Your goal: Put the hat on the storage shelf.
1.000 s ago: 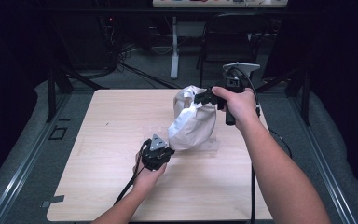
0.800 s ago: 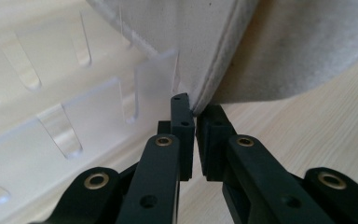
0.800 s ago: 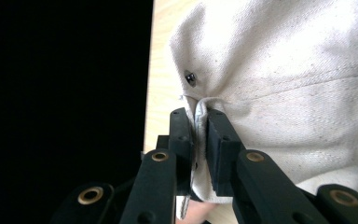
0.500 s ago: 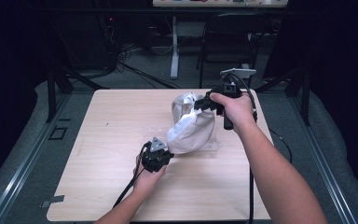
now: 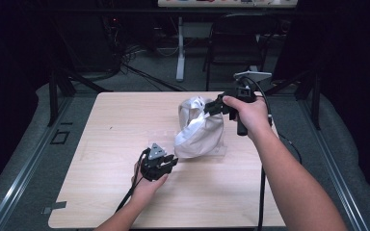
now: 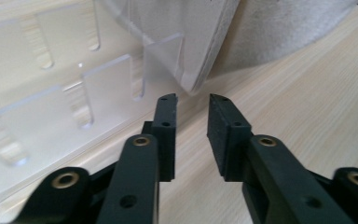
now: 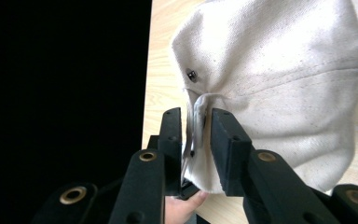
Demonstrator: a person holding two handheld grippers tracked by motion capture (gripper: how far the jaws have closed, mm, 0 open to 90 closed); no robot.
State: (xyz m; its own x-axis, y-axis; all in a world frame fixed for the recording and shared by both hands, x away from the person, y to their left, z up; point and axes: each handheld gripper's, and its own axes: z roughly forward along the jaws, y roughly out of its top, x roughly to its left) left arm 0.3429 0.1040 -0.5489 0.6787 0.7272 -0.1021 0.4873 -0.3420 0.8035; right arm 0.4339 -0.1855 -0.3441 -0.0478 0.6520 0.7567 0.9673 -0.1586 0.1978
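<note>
While the left tongs (image 5: 167, 161) rest on the tabletop (image 5: 111, 125) with a narrow gap between empty jaws, a clear slotted acrylic stand (image 6: 60, 93) lies just ahead, carrying the white cap (image 5: 200, 130), whose back edge the right tongs (image 5: 213, 107) pinch.
</note>
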